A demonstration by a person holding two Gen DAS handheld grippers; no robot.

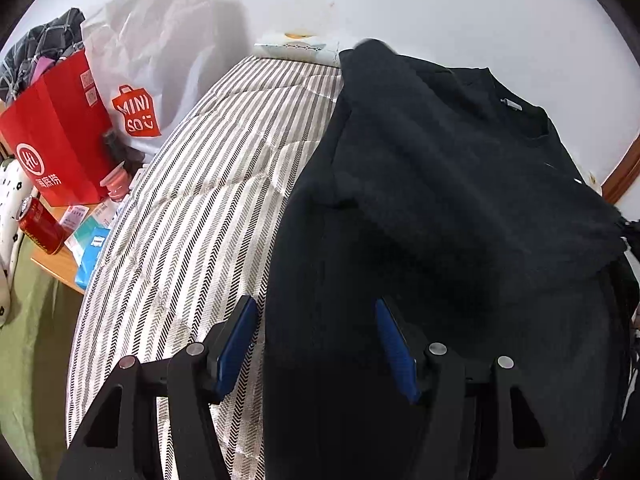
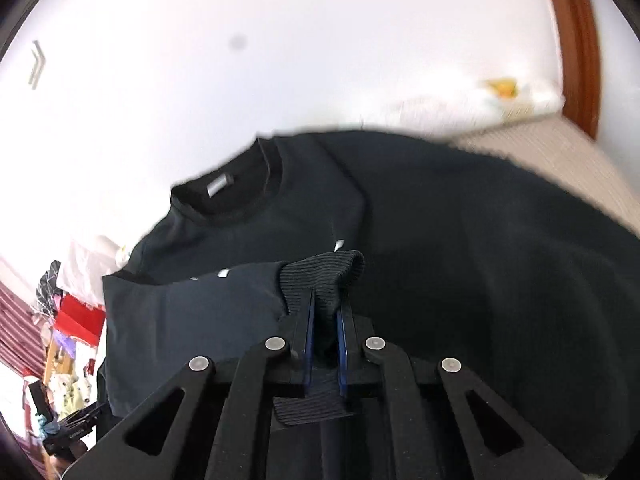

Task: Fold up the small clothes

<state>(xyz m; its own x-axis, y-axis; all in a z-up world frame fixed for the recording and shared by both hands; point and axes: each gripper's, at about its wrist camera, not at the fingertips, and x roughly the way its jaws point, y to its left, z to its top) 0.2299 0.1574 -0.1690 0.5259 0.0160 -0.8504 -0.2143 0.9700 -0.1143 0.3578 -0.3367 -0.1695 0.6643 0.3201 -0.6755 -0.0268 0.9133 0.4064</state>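
Observation:
A black sweatshirt (image 1: 440,184) lies spread on a striped bed cover (image 1: 192,216), its collar toward the wall and one sleeve folded across its body. My left gripper (image 1: 316,320) hovers open over the sweatshirt's left edge, its blue pads apart with nothing pressed between them. In the right wrist view the same sweatshirt (image 2: 480,240) fills the middle, collar with a grey label at the upper left. My right gripper (image 2: 326,312) is shut on the ribbed sleeve cuff (image 2: 320,276), which bunches up between the blue pads, the sleeve trailing off to the left over the chest.
A red paper bag (image 1: 56,140), a white shopping bag (image 1: 148,60), a red can (image 1: 38,226) and small boxes crowd a wooden bedside table (image 1: 60,264) at left. A pillow (image 2: 500,96) lies by the wall at the bed's far end. A wooden frame (image 2: 576,40) rises at right.

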